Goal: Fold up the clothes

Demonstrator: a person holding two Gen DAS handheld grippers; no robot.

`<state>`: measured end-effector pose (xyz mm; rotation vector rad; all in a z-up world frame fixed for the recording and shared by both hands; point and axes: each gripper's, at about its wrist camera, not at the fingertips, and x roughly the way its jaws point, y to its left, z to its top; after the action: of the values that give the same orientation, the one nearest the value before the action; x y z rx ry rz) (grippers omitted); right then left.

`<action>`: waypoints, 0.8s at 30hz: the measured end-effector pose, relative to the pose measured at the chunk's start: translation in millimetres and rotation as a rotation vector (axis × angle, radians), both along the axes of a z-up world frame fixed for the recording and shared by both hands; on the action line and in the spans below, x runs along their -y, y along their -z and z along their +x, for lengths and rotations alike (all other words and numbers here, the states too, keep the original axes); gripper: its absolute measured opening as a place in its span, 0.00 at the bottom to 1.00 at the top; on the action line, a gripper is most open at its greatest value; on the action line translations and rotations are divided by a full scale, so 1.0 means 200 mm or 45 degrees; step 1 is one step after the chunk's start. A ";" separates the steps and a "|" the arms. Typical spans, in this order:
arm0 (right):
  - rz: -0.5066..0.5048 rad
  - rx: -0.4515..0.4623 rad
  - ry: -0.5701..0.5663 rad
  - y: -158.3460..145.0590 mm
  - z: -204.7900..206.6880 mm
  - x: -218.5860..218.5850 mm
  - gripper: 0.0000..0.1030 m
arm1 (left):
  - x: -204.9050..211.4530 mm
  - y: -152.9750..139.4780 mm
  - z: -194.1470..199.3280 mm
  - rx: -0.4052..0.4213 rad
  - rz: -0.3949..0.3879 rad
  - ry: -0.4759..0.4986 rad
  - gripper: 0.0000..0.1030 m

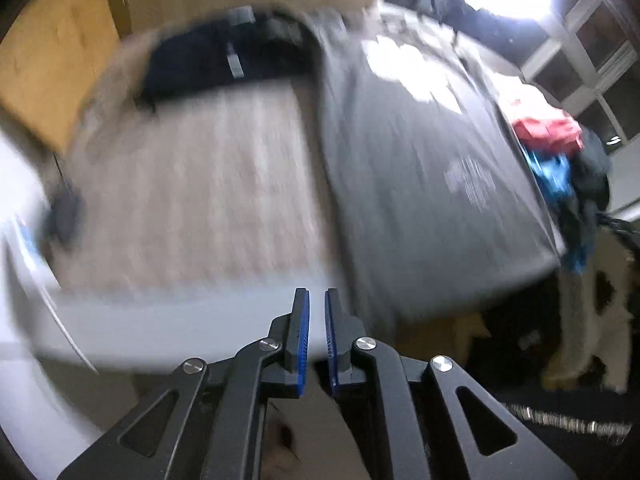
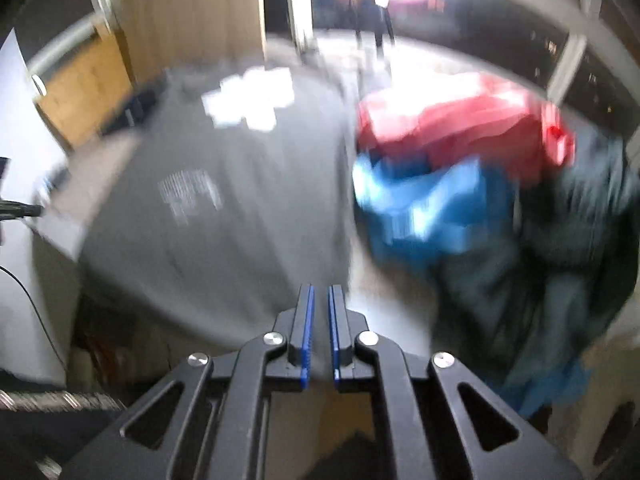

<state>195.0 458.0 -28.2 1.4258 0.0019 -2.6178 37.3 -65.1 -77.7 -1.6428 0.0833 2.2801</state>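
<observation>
Ahead of both tools, a grey T-shirt (image 1: 420, 184) lay spread flat for folding; left tool (image 1: 316, 300) and right tool (image 2: 321, 296) were barely parted, holding nothing.

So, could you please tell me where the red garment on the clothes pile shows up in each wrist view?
Left wrist: the red garment sits at the right edge, beyond the grey T-shirt.
Right wrist: the red garment is upper right of centre, above the blue garment.
Shared landmark: the grey T-shirt's white print.
</observation>
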 end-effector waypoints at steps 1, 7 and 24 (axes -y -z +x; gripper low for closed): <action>-0.031 -0.039 -0.016 -0.07 -0.10 0.09 0.08 | -0.01 -0.05 -0.12 -0.042 -0.007 -0.001 0.07; -0.199 -0.200 -0.112 -0.31 -0.68 0.45 0.30 | -0.09 0.00 -0.94 -0.091 0.083 -0.012 0.31; -0.104 0.081 -0.596 0.27 -2.40 1.95 0.36 | -0.17 0.67 -1.61 0.035 0.292 -0.011 0.12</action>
<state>-285.4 68.8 -81.9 1.2935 0.1943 -2.1675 -283.8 -31.8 -211.6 -1.5569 -0.1851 2.1804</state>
